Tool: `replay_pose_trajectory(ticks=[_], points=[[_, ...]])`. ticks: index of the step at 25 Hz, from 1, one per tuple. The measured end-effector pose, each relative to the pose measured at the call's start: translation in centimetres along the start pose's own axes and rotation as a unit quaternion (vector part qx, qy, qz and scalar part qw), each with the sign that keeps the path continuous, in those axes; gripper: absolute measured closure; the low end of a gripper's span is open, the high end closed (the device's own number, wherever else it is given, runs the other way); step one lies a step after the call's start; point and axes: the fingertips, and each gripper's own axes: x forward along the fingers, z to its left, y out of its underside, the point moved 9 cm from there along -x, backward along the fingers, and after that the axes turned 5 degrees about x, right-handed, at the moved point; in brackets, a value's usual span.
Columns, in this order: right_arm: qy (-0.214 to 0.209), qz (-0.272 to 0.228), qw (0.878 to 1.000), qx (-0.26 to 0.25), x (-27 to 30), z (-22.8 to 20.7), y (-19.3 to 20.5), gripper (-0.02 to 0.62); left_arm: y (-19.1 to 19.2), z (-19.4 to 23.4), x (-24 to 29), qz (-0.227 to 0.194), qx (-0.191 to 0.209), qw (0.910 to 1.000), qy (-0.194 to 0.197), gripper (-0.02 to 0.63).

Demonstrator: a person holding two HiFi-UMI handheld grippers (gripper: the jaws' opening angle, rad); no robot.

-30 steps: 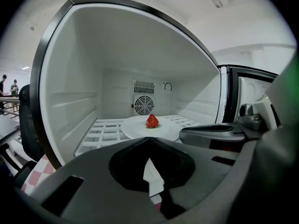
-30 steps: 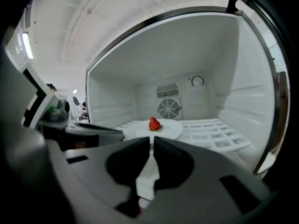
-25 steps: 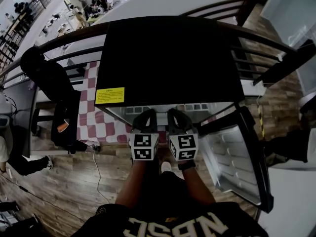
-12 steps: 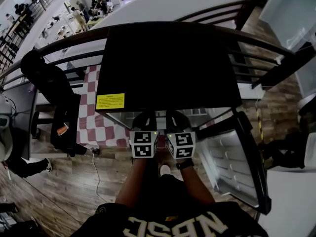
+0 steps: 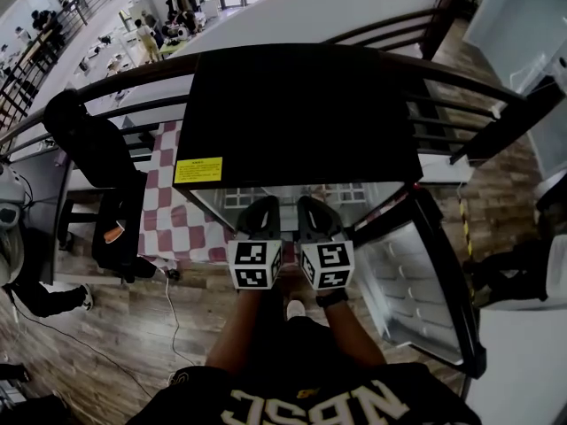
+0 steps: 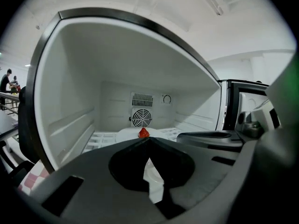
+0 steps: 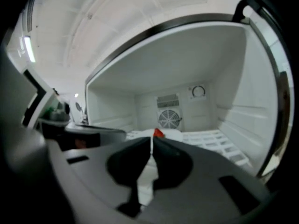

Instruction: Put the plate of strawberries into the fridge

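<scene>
Both tools sit side by side at the mouth of the black fridge (image 5: pixel 301 113), whose door (image 5: pixel 416 282) stands open on the right. On the left tool (image 6: pixel 148 138) the jaws are pressed together, tips meeting, and I see nothing pinched between them. It's the same on the right tool (image 7: pixel 152 139), closed tip to tip. The plate (image 6: pixel 125 133) is inside the fridge, on the white wire shelf (image 6: pixel 100 139), about mid-shelf and in front of the round fan grille (image 6: pixel 140 118) on the back wall. One red strawberry (image 6: pixel 143 133) shows on it, just over the closed tips. The plate's white shows through the gap behind each tool's tips, so it's right beside them. Whether they touch it, I can't tell.
</scene>
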Motion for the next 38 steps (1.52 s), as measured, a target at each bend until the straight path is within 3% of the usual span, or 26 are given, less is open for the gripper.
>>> replay_pose_trajectory(ticks=[13, 38], points=[[-0.019, -0.060, 0.998, -0.012, -6.5, 2.1, -1.8, 0.568, -2.2, -2.9, -6.2, -0.075, 0.000, 0.9971, -0.014, 0.585], [-0.001, -0.088, 0.996, -0.024, -11.7, 3.4, -1.0, 0.574, -1.2, -5.9, -11.4, -0.113, 0.000, 0.9934, -0.021, 0.586]])
